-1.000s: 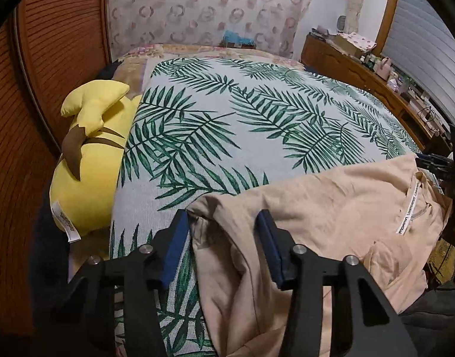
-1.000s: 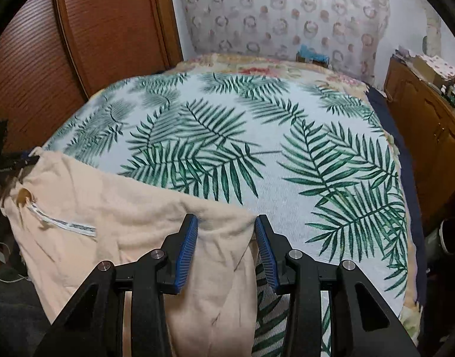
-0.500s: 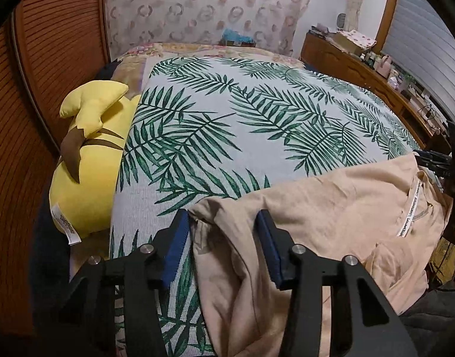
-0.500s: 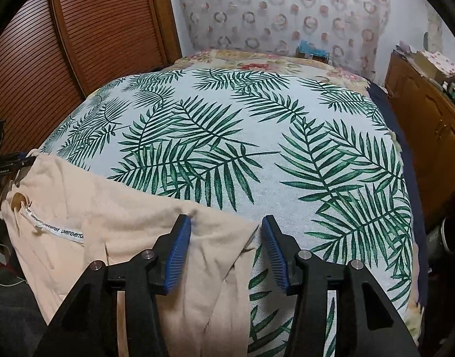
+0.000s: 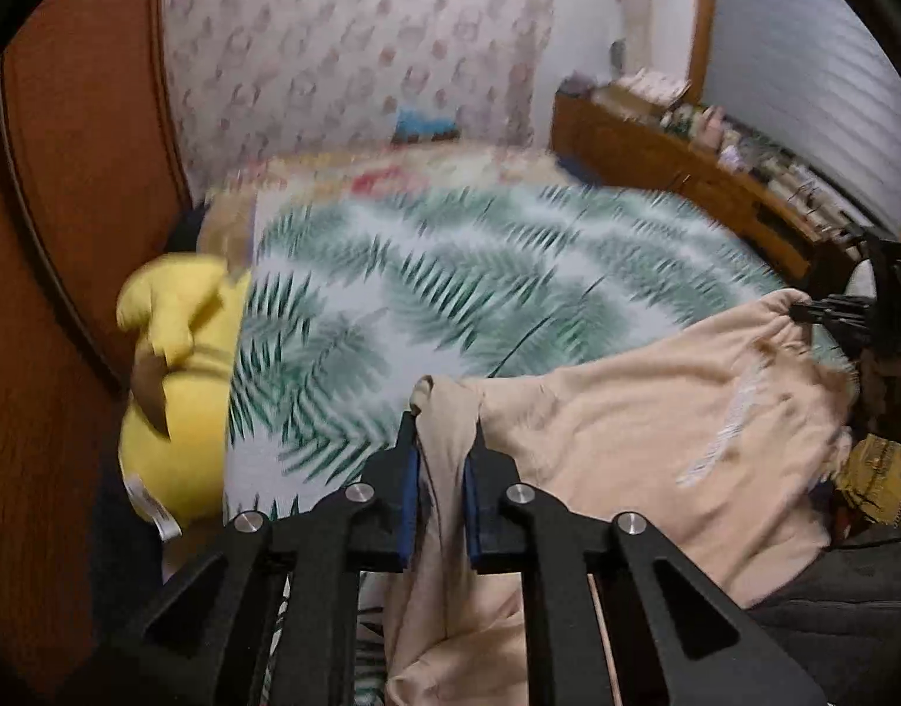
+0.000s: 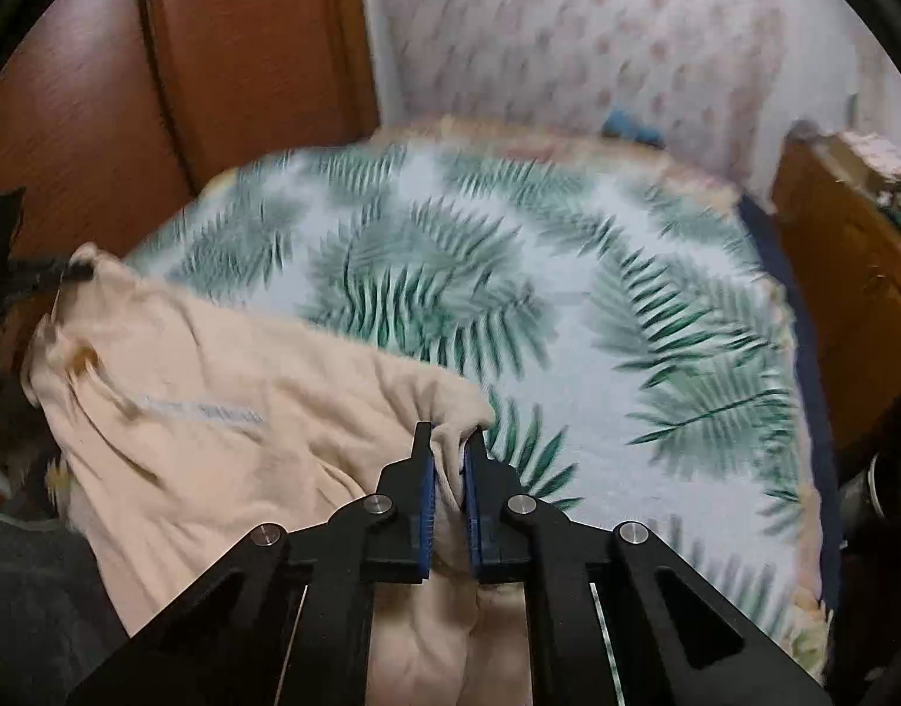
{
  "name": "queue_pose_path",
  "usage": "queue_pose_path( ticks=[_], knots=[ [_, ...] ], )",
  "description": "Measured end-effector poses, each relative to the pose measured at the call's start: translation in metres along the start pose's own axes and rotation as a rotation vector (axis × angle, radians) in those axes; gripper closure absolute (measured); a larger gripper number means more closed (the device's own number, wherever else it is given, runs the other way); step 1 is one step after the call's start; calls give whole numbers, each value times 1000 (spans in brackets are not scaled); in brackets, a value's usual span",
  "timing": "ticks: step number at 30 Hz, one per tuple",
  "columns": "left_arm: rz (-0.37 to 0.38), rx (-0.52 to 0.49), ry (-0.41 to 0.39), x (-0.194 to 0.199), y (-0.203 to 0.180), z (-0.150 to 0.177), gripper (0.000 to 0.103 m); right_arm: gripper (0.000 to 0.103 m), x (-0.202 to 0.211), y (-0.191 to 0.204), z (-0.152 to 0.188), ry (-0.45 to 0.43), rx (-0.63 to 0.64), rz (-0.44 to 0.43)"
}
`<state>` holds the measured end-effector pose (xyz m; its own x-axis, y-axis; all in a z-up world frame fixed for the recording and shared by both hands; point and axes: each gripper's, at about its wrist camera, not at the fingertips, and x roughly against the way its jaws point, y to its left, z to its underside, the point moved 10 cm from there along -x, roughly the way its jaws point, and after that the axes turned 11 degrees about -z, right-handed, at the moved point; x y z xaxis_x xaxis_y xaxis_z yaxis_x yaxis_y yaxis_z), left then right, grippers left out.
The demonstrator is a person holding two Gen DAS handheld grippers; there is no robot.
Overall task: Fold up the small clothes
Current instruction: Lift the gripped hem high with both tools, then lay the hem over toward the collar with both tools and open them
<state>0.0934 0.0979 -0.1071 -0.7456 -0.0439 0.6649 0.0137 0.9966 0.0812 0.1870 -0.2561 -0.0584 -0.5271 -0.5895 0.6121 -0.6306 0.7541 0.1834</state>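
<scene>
A beige small shirt [image 5: 627, 441] lies at the near edge of the bed, its white neck label [image 6: 203, 412] facing up. My left gripper [image 5: 445, 429] has one top corner of the shirt between its blue pads; its jaws are closing and the pads press on the bunched cloth. My right gripper [image 6: 449, 441] pinches the opposite corner of the shirt [image 6: 215, 388], jaws closing tight on the fabric. Each gripper shows in the other's view at the far end of the shirt: the right gripper [image 5: 827, 312], the left gripper [image 6: 38, 276]. Both corners are lifted off the cover.
The bed cover [image 5: 450, 294] is white with green palm leaves and stretches away ahead. A yellow plush toy [image 5: 179, 365] lies at its left side by a wooden louvred door [image 5: 67, 235]. A wooden dresser [image 5: 685, 176] with clutter stands on the right.
Both grippers have closed on the shirt corners that lay between their open pads. Both have risen and lifted the shirt's top edge; the views are now motion-blurred.
</scene>
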Motion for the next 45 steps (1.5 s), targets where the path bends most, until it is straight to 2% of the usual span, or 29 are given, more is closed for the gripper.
queue_pose_path(
  ticks=[2, 7, 11, 15, 21, 30, 34, 38, 39, 41, 45],
  knots=[
    [4, -4, -71, 33, -3, -15, 90, 95, 33, 7, -10, -81, -3, 5],
    [14, 8, -254, 114, -3, -51, 90, 95, 104, 33, -30, -197, 46, 7],
    [26, 26, -364, 161, -1, -73, 90, 95, 155, 54, -47, -270, 96, -23],
    [31, 44, -460, 199, 5, -92, 90, 95, 215, 71, -69, -383, 146, -33],
    [-9, 91, -551, 229, 28, -107, 90, 95, 282, 90, -89, -484, 222, -17],
    [-18, 105, -692, 271, 42, -161, 90, 95, 333, 111, -121, -572, 329, 39],
    [-36, 95, -719, 271, 48, -200, 90, 95, 334, 109, -141, -590, 352, 76],
    [-60, 99, -676, 242, 56, -239, 90, 95, 309, 95, -174, -581, 350, 111],
    [-80, 91, -660, 233, 55, -246, 90, 95, 290, 89, -183, -567, 346, 122],
    [-103, 75, -592, 194, 55, -261, 90, 95, 260, 87, -193, -516, 328, 135],
    [-128, 52, -473, 98, 51, -265, 90, 95, 171, 41, -211, -360, 296, 167]
  ],
)
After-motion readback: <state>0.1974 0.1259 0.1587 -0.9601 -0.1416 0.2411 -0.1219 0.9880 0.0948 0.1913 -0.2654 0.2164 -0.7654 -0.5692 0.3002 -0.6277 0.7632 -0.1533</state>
